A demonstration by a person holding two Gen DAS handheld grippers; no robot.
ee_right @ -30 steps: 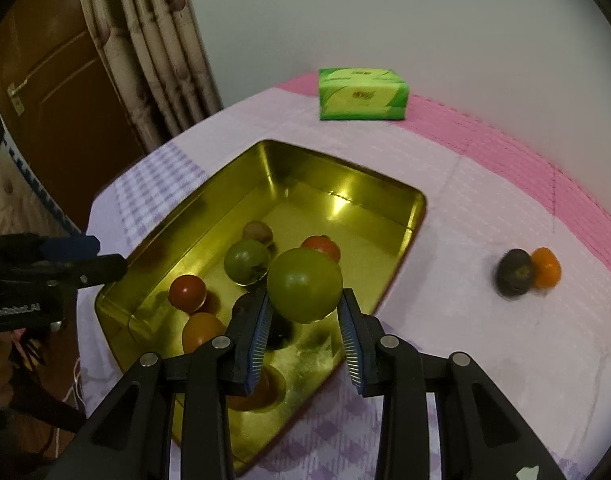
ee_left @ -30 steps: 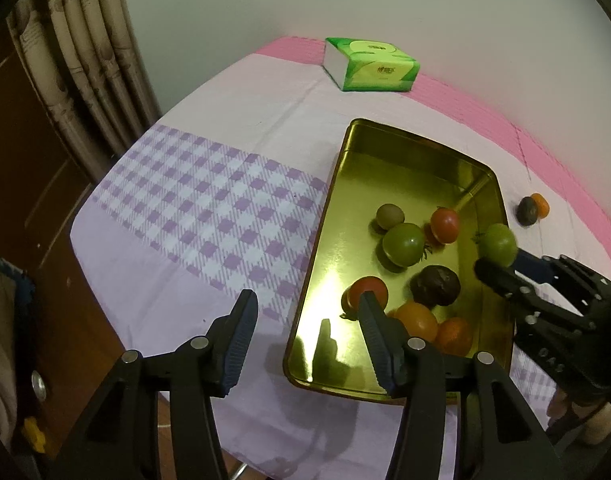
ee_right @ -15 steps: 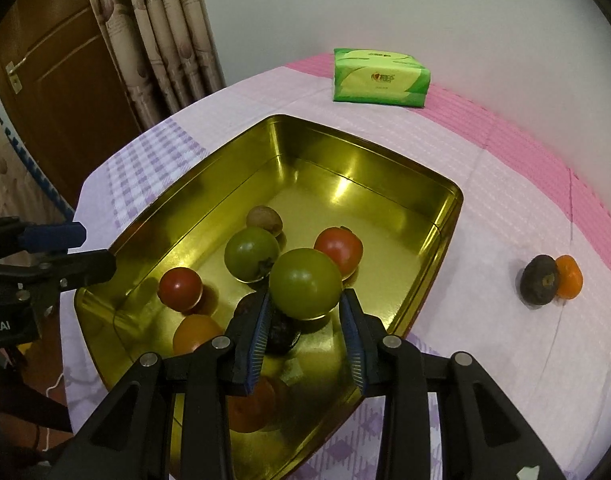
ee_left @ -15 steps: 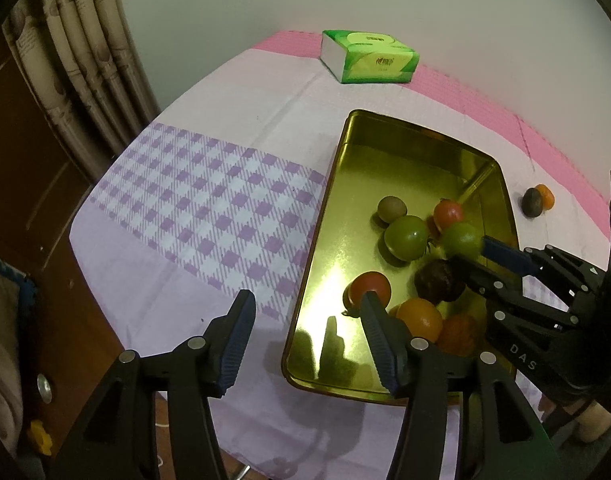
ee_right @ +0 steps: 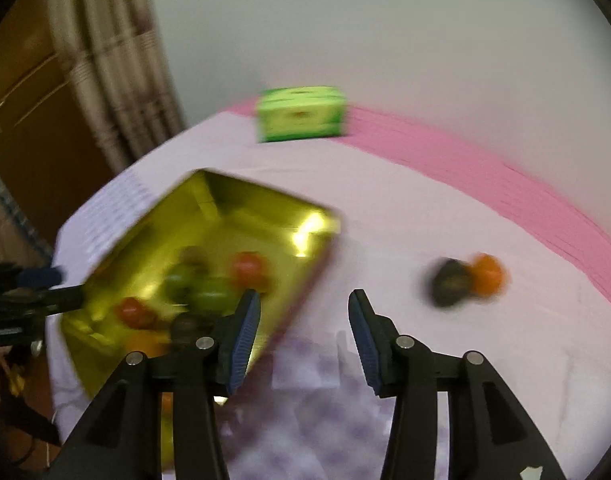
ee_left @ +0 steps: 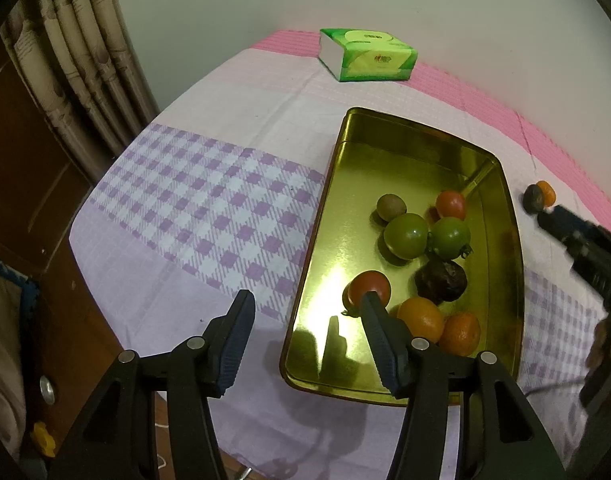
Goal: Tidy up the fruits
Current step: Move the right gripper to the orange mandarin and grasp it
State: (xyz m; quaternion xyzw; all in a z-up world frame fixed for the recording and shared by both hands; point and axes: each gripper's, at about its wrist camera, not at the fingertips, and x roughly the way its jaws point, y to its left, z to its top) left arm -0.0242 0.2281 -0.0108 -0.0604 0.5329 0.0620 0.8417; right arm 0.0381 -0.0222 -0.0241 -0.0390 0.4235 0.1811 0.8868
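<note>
Eight fruits (ee_left: 405, 236) in gold tray (ee_left: 509, 240); dark fruit (ee_left: 532, 198), orange (ee_left: 545, 194) touching outside.

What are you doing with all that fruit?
Someone with two tongs is sorting fruit into the gold tray. Eight pieces lie in it, including two green tomatoes. Both tongs are open and empty. The right tongs point toward the last two pieces on the cloth, a dark fruit touching an orange one.

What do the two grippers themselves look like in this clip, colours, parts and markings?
Both are alike: the left gripper and right gripper have matte black angular arms with triangular cut-outs, silver round pivot bolts, and two fingers faced with dark blue ribbed pads. No cables or sleeves show. The right gripper, seen from the left wrist view, is too blurred to read any marking.
</note>
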